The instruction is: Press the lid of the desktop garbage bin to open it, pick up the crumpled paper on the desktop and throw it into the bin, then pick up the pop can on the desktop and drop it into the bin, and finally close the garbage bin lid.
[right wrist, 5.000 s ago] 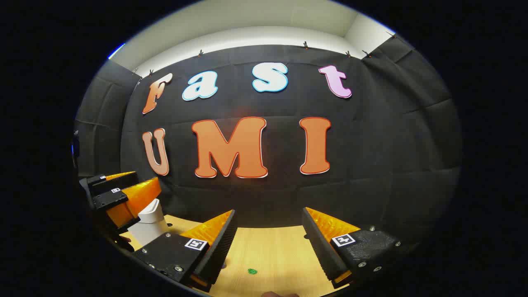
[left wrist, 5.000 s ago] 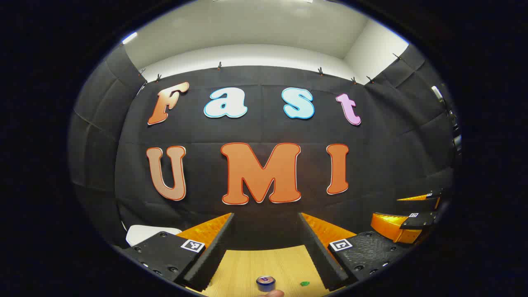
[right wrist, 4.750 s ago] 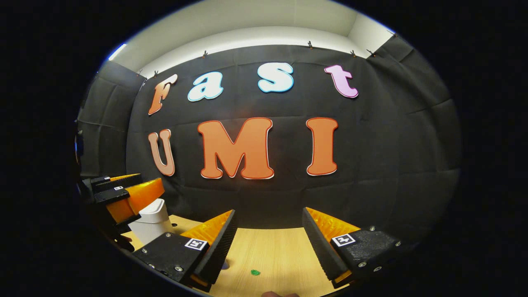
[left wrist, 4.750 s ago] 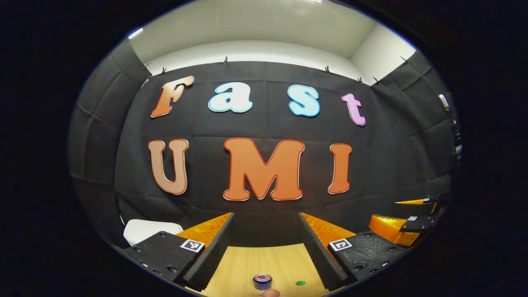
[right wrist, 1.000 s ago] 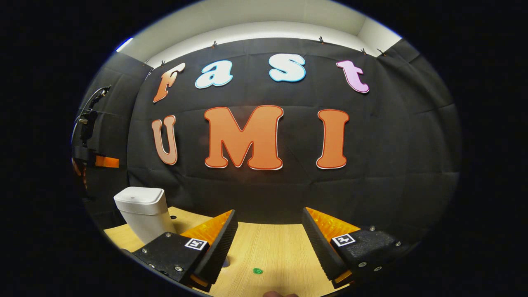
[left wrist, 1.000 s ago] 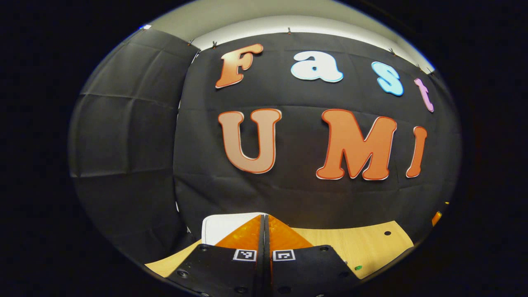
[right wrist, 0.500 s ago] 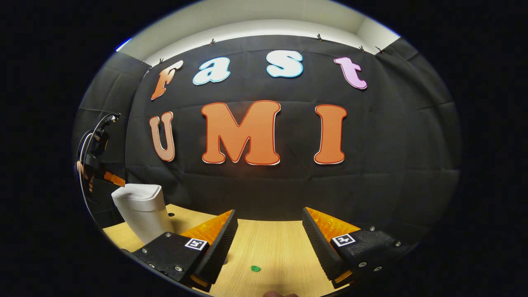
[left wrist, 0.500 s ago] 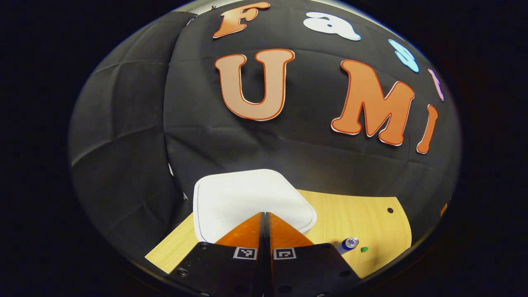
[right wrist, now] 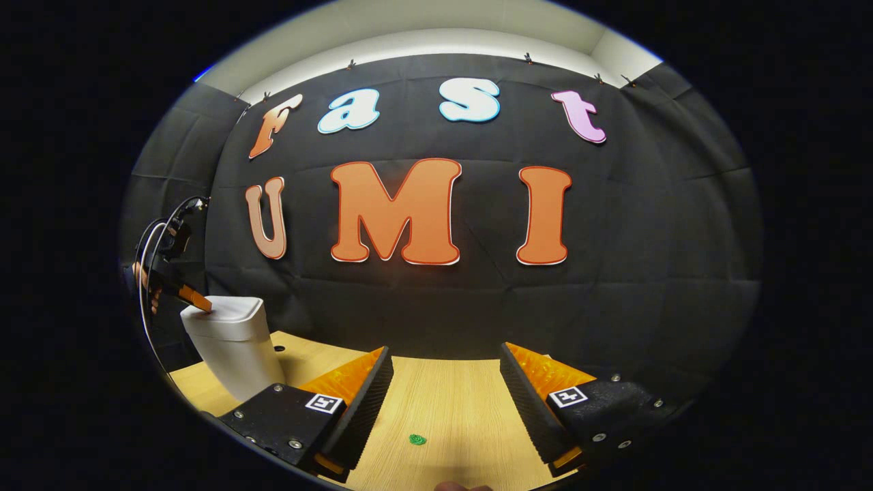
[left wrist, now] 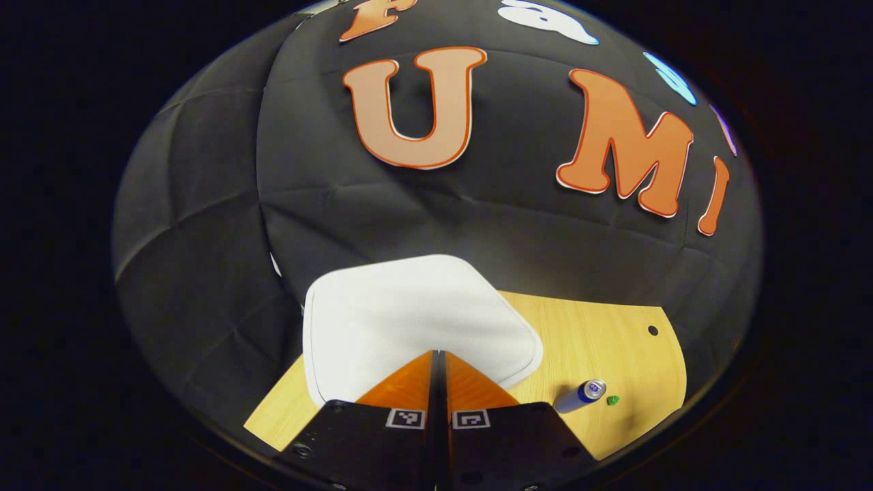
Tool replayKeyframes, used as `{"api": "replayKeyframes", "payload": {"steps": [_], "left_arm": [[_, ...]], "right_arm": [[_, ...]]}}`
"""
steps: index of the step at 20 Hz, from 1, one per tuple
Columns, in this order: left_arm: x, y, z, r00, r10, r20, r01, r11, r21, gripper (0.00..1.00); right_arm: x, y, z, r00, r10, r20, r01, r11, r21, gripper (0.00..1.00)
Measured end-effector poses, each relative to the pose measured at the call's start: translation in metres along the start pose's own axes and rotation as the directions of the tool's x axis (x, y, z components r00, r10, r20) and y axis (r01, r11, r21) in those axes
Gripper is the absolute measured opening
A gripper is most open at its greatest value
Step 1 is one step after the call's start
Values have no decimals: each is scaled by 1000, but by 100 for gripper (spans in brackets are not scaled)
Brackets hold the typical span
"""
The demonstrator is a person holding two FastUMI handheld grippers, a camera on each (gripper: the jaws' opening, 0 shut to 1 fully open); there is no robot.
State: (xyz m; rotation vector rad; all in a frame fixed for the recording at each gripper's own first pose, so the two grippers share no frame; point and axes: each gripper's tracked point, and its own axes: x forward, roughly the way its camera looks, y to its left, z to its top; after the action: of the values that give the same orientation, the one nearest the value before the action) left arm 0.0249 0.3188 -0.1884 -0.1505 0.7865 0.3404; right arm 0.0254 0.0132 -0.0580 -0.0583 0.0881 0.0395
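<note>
In the left gripper view, the left gripper (left wrist: pixel 438 354) has its jaws squeezed together, tips over the white bin lid (left wrist: pixel 409 314) at bottom middle. The pop can (left wrist: pixel 580 396) lies at lower right on the wooden desk (left wrist: pixel 600 341). In the right gripper view, the right gripper (right wrist: pixel 447 361) has its jaws wide apart with nothing between them.

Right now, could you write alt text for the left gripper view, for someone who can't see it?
The left gripper, fingers shut together, points down at the closed white lid of a desktop bin. To the right, a pop can lies on the wooden table beside a small green scrap.
</note>
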Motion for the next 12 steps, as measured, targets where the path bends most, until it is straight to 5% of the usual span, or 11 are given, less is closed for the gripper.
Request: {"api": "replayKeyframes", "payload": {"steps": [12], "left_arm": [[1,3,9,999,49,-1,-49,998,-27,0]], "right_arm": [[-3,-6,-5,1000,13,-12,-13,1000,1,94]]}}
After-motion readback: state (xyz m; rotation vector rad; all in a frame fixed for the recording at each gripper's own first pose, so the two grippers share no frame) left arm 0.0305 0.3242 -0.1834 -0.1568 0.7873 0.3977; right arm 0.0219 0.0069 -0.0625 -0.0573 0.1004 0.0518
